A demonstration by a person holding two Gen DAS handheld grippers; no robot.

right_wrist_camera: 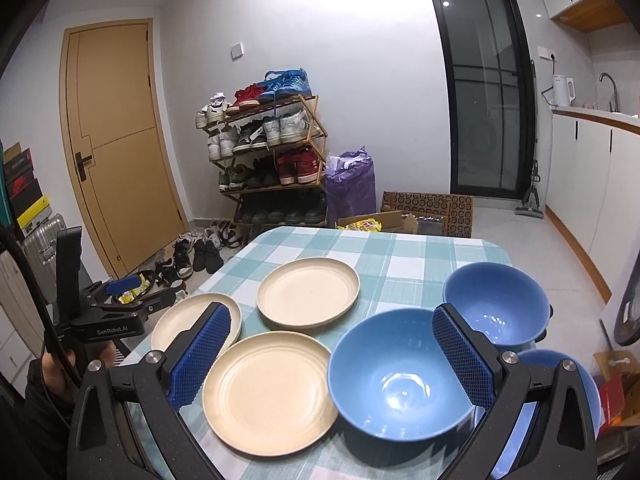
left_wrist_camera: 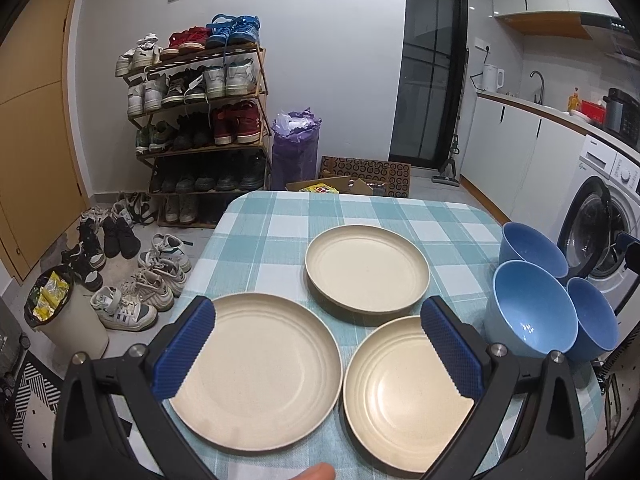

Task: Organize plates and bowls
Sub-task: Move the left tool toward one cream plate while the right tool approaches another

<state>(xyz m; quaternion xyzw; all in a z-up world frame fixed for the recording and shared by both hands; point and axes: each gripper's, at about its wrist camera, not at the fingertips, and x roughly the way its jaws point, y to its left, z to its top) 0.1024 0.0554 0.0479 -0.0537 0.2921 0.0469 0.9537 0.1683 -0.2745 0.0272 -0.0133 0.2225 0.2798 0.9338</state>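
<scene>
Open left claw above three plates.

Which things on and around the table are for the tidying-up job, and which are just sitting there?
For the job:
- three round cream plates
- three deep blue bowls
- open left gripper and open right gripper

Just lying about:
- wooden shoe rack
- loose sneakers on the floor
- purple bag
- white washing machine
- white kettle

Dim, cool indoor light; sharp centres, strong fisheye bending and black vignetting at the corners.
</scene>
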